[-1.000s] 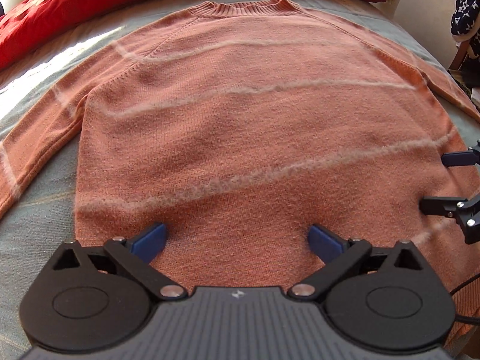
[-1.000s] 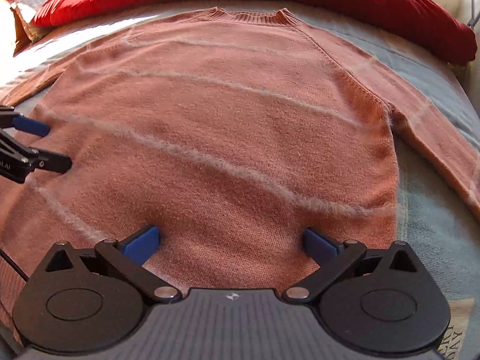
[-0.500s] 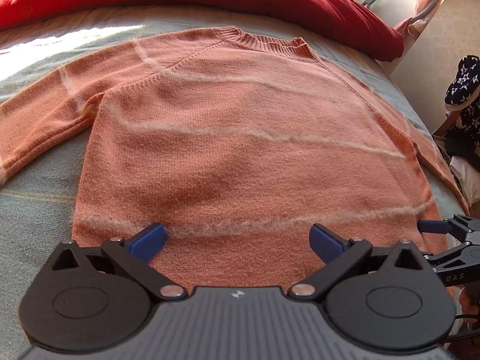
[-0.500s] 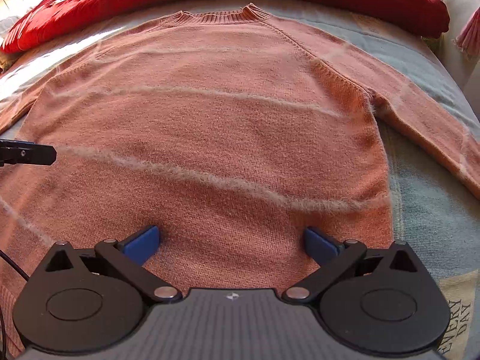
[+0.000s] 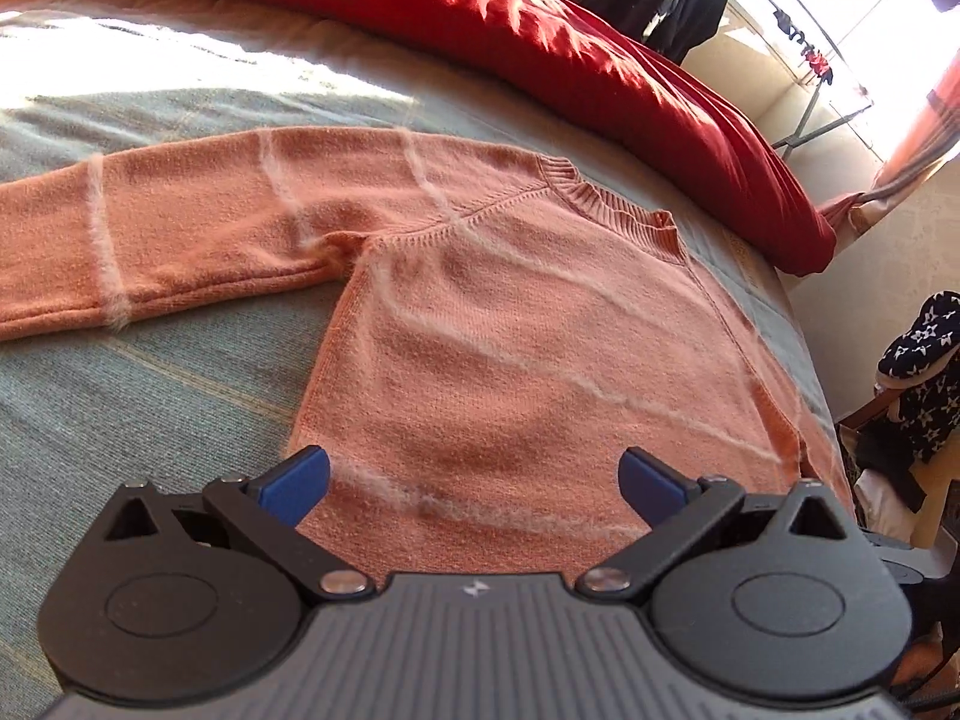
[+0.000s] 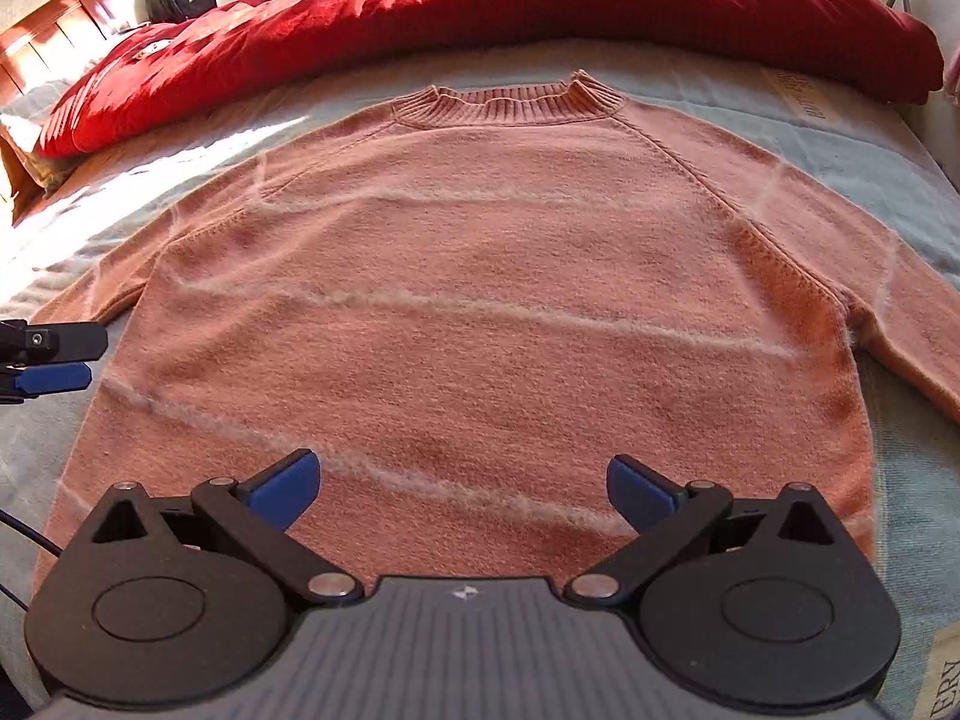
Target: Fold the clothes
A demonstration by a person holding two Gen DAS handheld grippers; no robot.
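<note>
The sweater [image 6: 474,312] is lying flat and face up on the bed [image 5: 120,396], spread out ahead of both sets of fingers, its neck at the far end and its hem nearest the tools. No fold is showing in it yet.

The left gripper [image 5: 474,480] is hovering with its fingers wide apart and gripping nothing; the hem's left corner is sitting just beyond its left fingertip, and the left sleeve [image 5: 150,240] is stretching far out to the left of that fingertip. The right gripper [image 6: 459,483] is also holding its fingers wide apart and empty, with the lower body of the sweater lying between and beyond them and the right sleeve [image 6: 900,300] running off past the right fingertip.

The sweater is looking like a soft, fairly thick knit with fuzzy pale stripes. It is likely to be light, limp and a little stretchy, sagging wherever it is not supported, though the fuzzy surface should be giving the pads a good hold. A sensible grip would be a pinch on a firm edge: a sleeve cuff, the shoulder seam or a hem corner, taking both layers together so the back does not trail.

No containers are showing in either view; a red blanket [image 6: 540,6] is lying bunched beyond the neck.
</note>
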